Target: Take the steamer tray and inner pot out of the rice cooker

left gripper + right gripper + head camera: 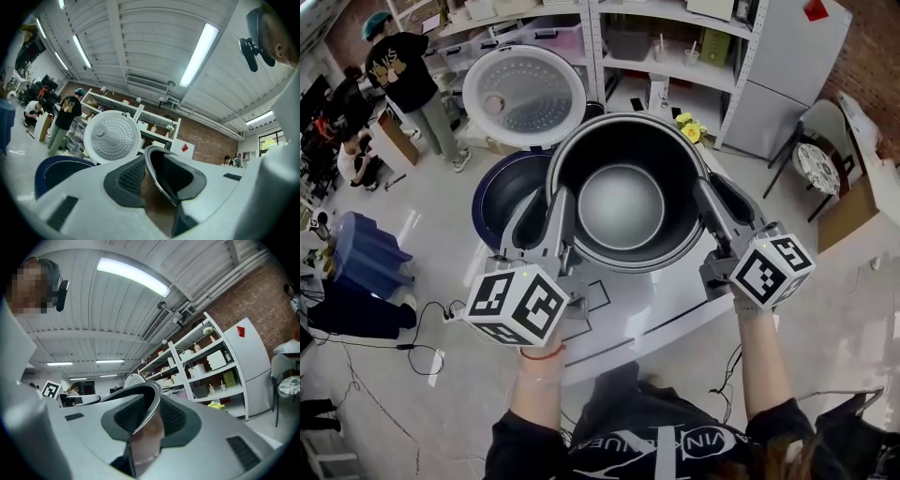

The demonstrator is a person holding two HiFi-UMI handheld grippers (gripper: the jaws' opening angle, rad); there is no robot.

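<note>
The dark inner pot (621, 192), with its grey bottom showing inside, hangs clear of the rice cooker and is held by its rim from both sides. My left gripper (555, 220) is shut on the rim's left side, my right gripper (717, 211) on its right side. In the left gripper view the pot's rim (151, 171) is pinched between the black pads (129, 176) of the left gripper (150, 174). The right gripper (149, 417) clamps the rim (152, 404) the same way. The blue rice cooker (502, 192) stands behind and to the left, its white lid (523, 94) raised. I see no steamer tray.
A white table (647, 309) lies under the pot. Metal shelves (666, 47) and a white cabinet (787, 66) stand behind, with a chair (820, 150) at the right. People (403, 75) are at the far left by a blue bin (361, 253). Cables (412, 342) trail on the floor.
</note>
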